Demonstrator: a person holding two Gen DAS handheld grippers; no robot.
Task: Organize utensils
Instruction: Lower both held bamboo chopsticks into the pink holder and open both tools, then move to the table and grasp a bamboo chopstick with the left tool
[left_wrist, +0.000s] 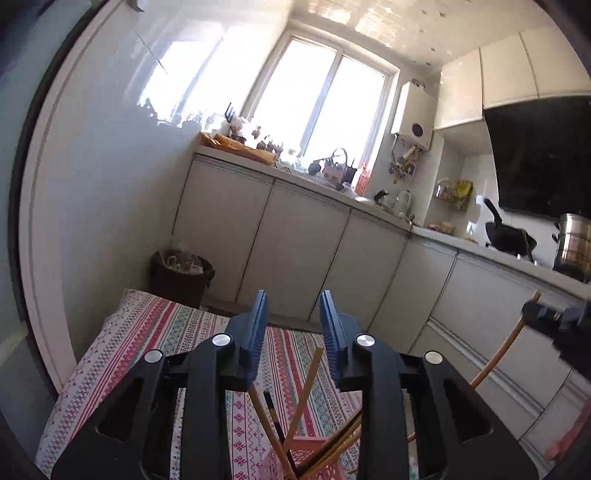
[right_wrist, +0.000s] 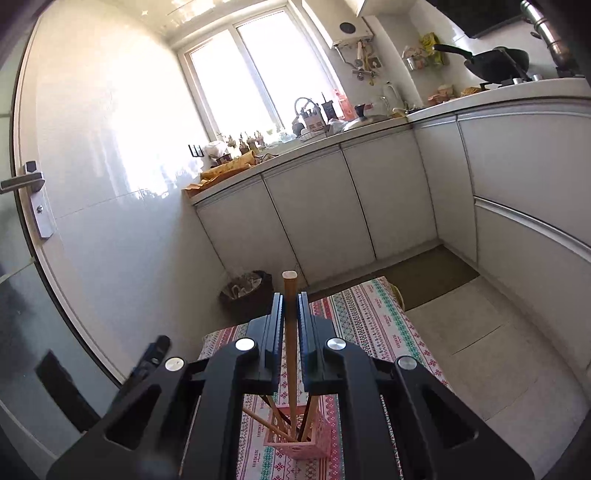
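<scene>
A pink plastic utensil holder (right_wrist: 308, 439) stands on the patterned tablecloth (right_wrist: 373, 325) and holds several wooden chopsticks and utensils. My right gripper (right_wrist: 291, 301) is shut on a long wooden utensil handle (right_wrist: 290, 291) that stands upright with its lower end inside the holder. My left gripper (left_wrist: 293, 310) is open and empty above the holder (left_wrist: 314, 454), whose chopsticks (left_wrist: 308, 384) poke up between its fingers. The right gripper (left_wrist: 554, 317) shows at the right edge of the left wrist view, gripping the curved wooden handle (left_wrist: 506, 347).
A dark waste bin (right_wrist: 245, 291) stands by the wall past the table. White cabinets (right_wrist: 332, 199) with a cluttered counter run under the window. A wok (right_wrist: 495, 62) sits on the stove. A door with a metal handle (right_wrist: 26, 181) is at the left.
</scene>
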